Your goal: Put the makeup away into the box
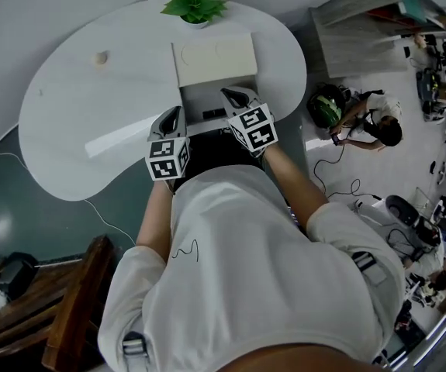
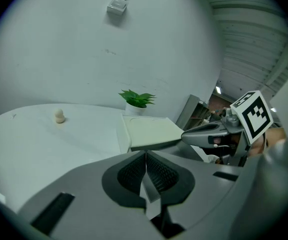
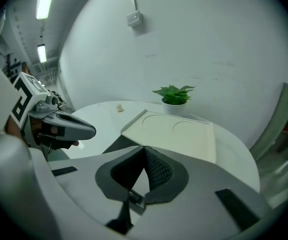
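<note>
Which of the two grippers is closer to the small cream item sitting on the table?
The left gripper, by the left edge of the box; the cream item lies on that side of the table. The right gripper is farther off.

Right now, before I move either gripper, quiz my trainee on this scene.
1. True or false: the left gripper holds makeup.
2. The small cream object lies: A in the box, B on the table left of the box, C on the box's open lid.
3. What stands behind that lid?
Key: 1 false, its jaws are shut and empty; 2 B; 3 the potted plant.
</note>
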Available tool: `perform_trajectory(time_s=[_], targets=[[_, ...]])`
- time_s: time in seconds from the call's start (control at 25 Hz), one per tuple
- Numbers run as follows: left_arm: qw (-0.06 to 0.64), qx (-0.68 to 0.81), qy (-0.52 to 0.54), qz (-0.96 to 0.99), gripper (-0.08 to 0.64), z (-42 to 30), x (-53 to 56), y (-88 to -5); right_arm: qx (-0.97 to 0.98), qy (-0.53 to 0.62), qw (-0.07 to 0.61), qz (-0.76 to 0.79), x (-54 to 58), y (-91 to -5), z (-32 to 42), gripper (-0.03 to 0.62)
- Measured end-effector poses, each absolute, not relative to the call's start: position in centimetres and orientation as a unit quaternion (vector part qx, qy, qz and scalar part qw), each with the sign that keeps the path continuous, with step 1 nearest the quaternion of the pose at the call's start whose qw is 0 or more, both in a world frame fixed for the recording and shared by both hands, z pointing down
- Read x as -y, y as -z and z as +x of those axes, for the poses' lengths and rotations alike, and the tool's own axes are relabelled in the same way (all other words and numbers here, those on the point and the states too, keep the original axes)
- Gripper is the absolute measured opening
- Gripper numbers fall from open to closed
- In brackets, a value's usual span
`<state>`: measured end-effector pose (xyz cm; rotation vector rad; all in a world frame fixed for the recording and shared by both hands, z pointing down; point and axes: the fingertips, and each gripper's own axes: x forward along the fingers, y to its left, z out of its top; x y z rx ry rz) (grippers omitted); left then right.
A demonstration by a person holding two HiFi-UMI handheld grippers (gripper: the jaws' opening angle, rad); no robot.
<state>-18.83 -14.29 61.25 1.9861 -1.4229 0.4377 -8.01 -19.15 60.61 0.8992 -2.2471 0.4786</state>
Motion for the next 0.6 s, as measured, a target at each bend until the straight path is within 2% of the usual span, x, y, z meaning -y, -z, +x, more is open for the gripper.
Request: perform_trajectory(time_s=[0.24, 0.4, 0.6], targets=[[0.297, 0.522, -0.167, 0.782, 0.02, -18.1, 14.6, -59.6, 0.84, -0.18, 0.272, 0.435, 18.5, -57.3, -5.8, -0.003], [0.281, 0.54, -0.149, 0.779, 0.02, -17.2, 14.2, -57.4, 0.843, -0.166, 0.257, 0.441, 17.8, -55.7, -4.5, -0.003], [0.245, 0.578, -0.106, 0.771, 0.02, -16.7, 14.1, -52.4, 0.865, -0.125, 0.204, 0.442, 18.1, -50.1, -3.2, -0.003]])
